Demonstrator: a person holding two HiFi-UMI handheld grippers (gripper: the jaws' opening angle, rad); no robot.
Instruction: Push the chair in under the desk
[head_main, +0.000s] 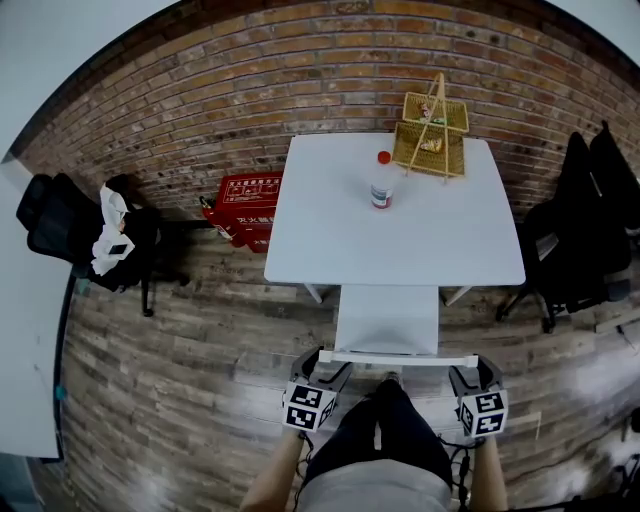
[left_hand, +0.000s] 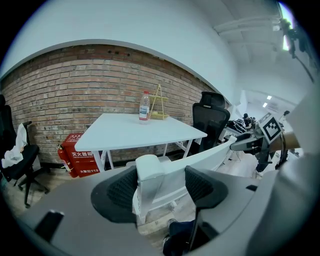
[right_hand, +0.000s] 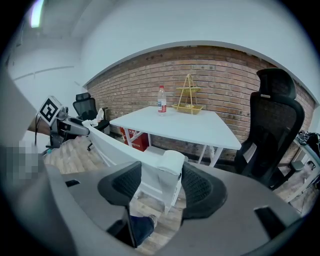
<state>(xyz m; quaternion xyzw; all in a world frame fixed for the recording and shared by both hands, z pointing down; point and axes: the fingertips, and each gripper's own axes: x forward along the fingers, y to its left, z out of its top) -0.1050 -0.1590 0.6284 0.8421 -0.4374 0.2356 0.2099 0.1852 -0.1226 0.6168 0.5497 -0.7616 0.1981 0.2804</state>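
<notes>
Two hand-held grippers, left (left_hand: 161, 186) and right (right_hand: 162, 185), are clenching the white chair's (head_main: 388, 318) top back corners, one each. Its back rail is running left to right, parallel to the worktop's (head_main: 330, 230) near edge. The seat is pointing toward the brick wall (head_main: 300, 80) and sitting partly under that edge. The worktop is standing on a wooden floor (head_main: 190, 370) by the wall and is hiding the seat's front end.

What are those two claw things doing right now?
Left gripper: closed on the white chair, at one back corner.
Right gripper: closed on its other back corner.
</notes>
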